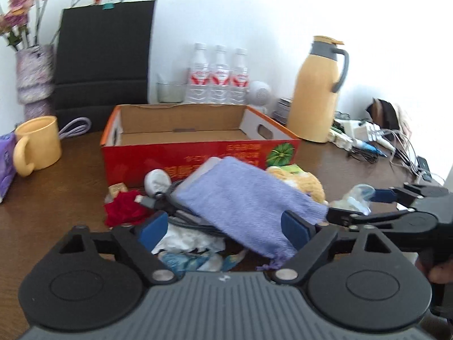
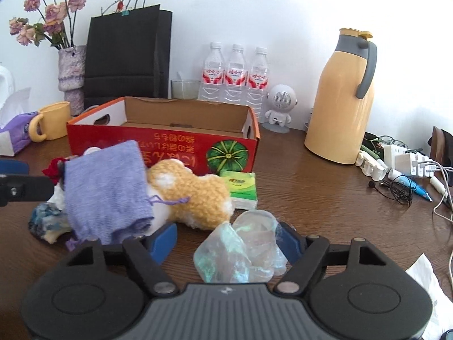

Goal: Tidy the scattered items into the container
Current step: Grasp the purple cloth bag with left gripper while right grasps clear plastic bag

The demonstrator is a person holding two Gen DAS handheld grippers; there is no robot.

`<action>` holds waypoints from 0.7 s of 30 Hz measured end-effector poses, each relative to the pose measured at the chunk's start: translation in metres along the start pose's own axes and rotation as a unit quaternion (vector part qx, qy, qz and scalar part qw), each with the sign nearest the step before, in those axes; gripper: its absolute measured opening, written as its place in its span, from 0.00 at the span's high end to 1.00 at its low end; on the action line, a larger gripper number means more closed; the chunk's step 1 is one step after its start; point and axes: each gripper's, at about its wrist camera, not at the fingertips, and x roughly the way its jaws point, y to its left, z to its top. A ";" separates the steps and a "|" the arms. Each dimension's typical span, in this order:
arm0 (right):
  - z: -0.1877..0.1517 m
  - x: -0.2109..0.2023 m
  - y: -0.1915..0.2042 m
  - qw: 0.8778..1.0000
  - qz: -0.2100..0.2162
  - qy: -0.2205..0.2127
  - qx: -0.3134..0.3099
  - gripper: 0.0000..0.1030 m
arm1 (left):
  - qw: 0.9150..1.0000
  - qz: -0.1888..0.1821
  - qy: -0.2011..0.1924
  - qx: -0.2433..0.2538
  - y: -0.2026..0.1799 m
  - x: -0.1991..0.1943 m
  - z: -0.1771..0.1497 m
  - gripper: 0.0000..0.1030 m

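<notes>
**A:** Nearest first: what has the left claw point(image 1: 225, 226) got?

**B:** Nothing clamped, I'd say. Its jaws stand wide over the pile. The purple pouch point(image 1: 246, 198) and some grey cables point(image 1: 181, 221) lie between them. One pad is at the pouch's edge, while the other is clear of the pouch.

**A:** Which way does the pouch run?

**B:** Slantwise across the jaws, drawstring end near, other end pointing at the red box point(image 1: 181, 155). A squeeze would catch it across its width.

**A:** And the right claw point(image 2: 228, 239)?

**B:** Also unclenched. A crumpled clear plastic bag point(image 2: 240, 249) sits between the pads, against one and apart from the other, so I judge it not yet gripped.

**A:** Where is the box from each?

**B:** Just beyond the pile, open side up, on the table point(image 2: 311, 198). It's straight ahead of the left claw, and ahead and to the left of the right one. The left looks the nearer.

**A:** What's behind the bag?

**B:** A yellow knitted toy point(image 2: 192, 195) touching the pouch, and a green tissue packet point(image 2: 240, 184) against the box front. These scattered things are all outside the box.

**A:** Any writing?

**B:** The box carries yellow characters, upside down, beside a green pumpkin picture, but I can't read them. The packet's print is too small. Farthest back, three water bottles point(image 2: 236, 76) carry red labels, unreadable too.
</notes>
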 end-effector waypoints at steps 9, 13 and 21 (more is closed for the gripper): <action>-0.009 0.017 -0.020 0.999 0.005 0.024 0.035 0.47 | 0.997 0.036 0.053 -0.041 0.000 0.034 0.003 0.26; -0.012 0.019 -0.020 0.999 0.014 0.020 0.040 0.50 | 0.994 0.026 0.079 -0.076 0.005 0.046 0.005 0.44; -0.019 0.001 -0.022 0.998 0.034 0.005 0.059 0.58 | 0.992 0.030 0.063 -0.100 0.002 0.024 0.005 0.97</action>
